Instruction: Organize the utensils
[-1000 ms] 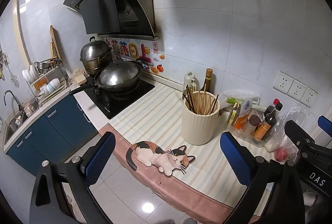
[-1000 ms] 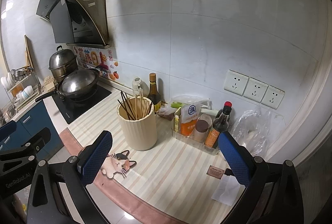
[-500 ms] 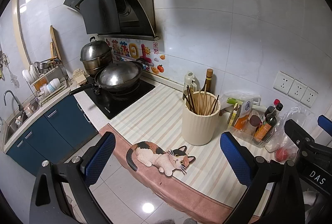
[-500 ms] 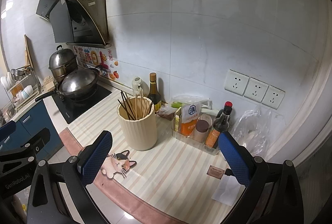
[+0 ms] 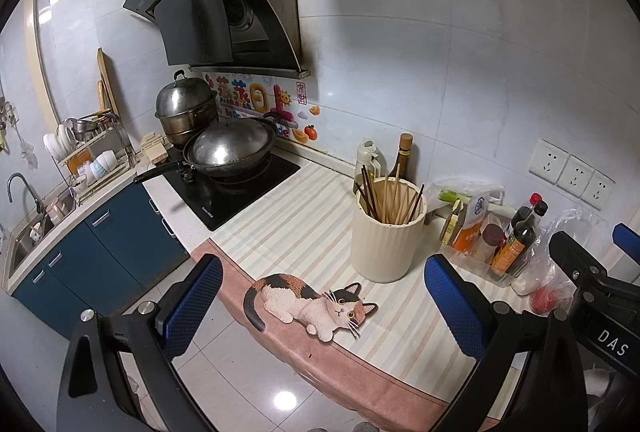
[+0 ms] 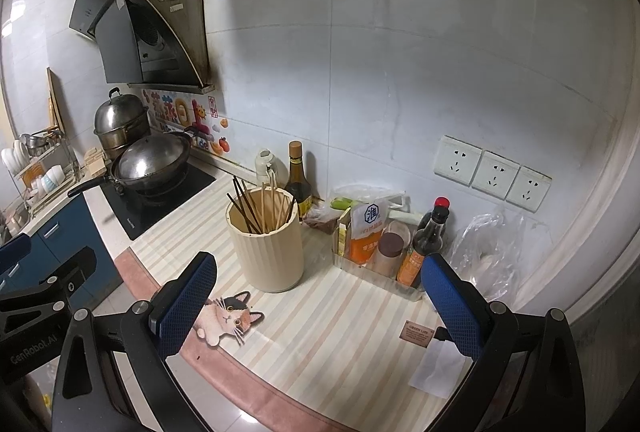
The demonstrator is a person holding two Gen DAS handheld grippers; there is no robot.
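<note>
A cream ribbed utensil holder (image 5: pixel 387 240) (image 6: pixel 267 248) stands on the striped counter mat (image 5: pixel 296 228) (image 6: pixel 340 316). Several dark and pale chopsticks (image 5: pixel 386 197) (image 6: pixel 258 205) stick up out of it. My left gripper (image 5: pixel 322 296) hovers open in front of the counter edge, nothing between its blue pads. My right gripper (image 6: pixel 318 298) is open too, held above the mat just right of the holder, apart from it. The right gripper's body (image 5: pixel 588 292) shows at the left wrist view's right edge, and the left gripper's body (image 6: pixel 36 288) at the right wrist view's left edge.
A clear tray (image 6: pixel 376 272) of sauce bottles and packets sits right of the holder, with plastic bags (image 6: pixel 488 248) beyond. A wine bottle (image 6: pixel 298 179) and jug stand behind. A wok (image 5: pixel 232 147) and steamer pot (image 5: pixel 186 109) occupy the cooktop at left. A cat figure (image 5: pixel 312 302) marks the mat's front edge.
</note>
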